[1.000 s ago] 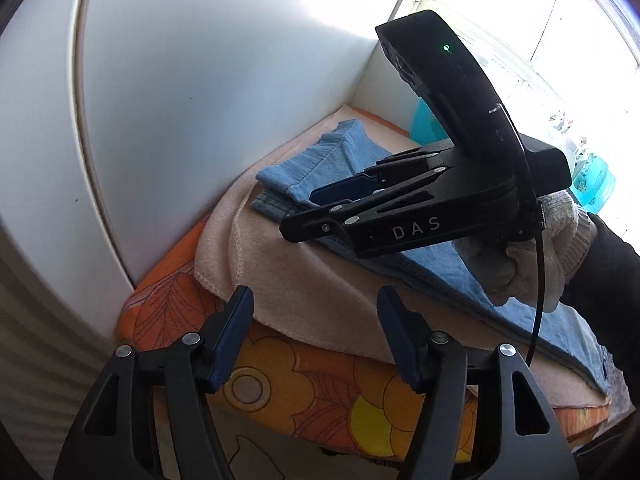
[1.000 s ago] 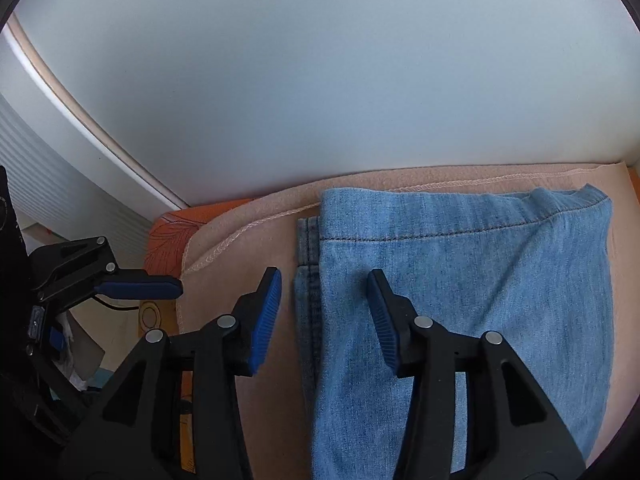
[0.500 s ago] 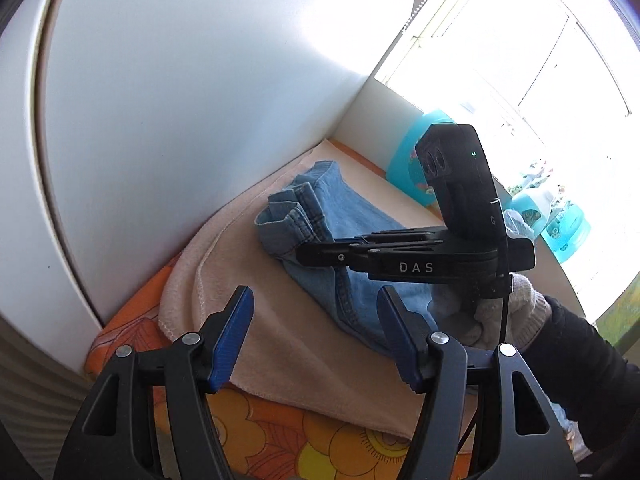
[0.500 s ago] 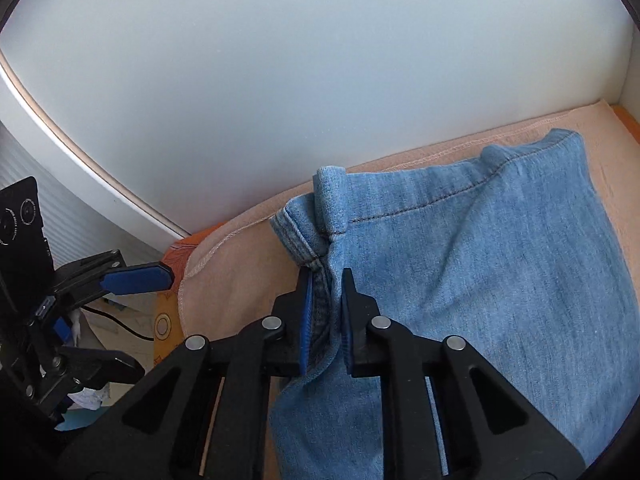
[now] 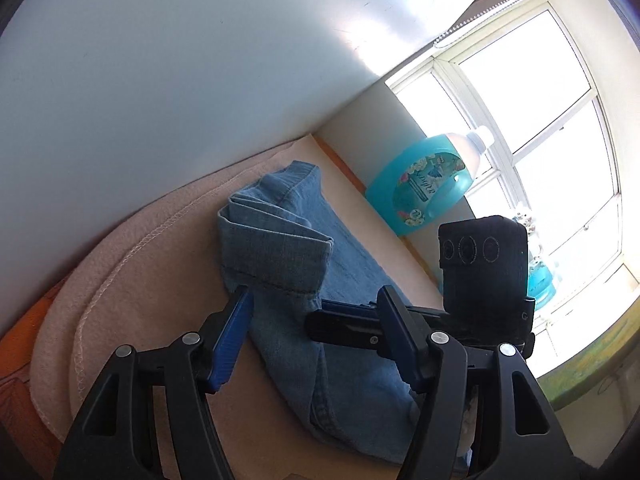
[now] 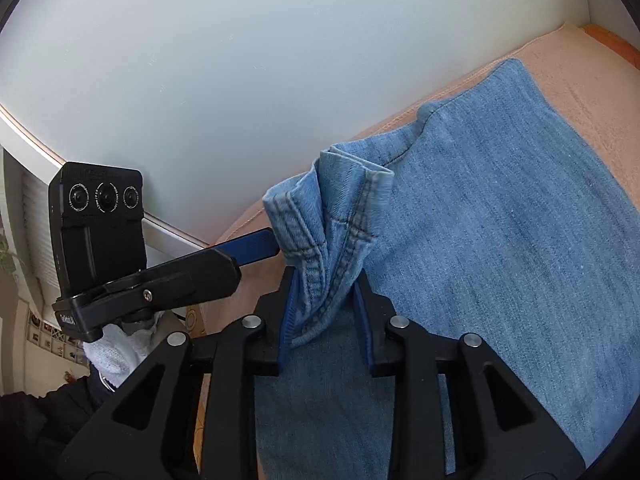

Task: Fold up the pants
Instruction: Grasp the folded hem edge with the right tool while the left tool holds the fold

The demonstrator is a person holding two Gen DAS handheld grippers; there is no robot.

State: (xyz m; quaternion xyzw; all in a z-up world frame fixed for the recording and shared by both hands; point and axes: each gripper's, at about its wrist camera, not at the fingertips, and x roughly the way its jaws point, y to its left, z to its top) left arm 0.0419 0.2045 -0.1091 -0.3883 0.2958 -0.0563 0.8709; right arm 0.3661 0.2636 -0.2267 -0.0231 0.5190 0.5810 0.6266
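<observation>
Home laundry corner: detergent bottle [image 5: 424, 184], window [image 5: 532, 120].

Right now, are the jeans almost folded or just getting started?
Partly done. The jeans already lie as one narrow strip on the peach towel. In hand: the right gripper pinches the bunched hem end, lifted off the towel. The left gripper is open at the same end, gripping nothing. Left: carrying that end across and flattening.

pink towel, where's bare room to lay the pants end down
Free: the pink towel strip between the wall and the pants, and the patch beside the left tongs, which are open. Crowded: the middle, where the right tongs pinch the lifted hem, and the window side by the blue bottle.
</observation>
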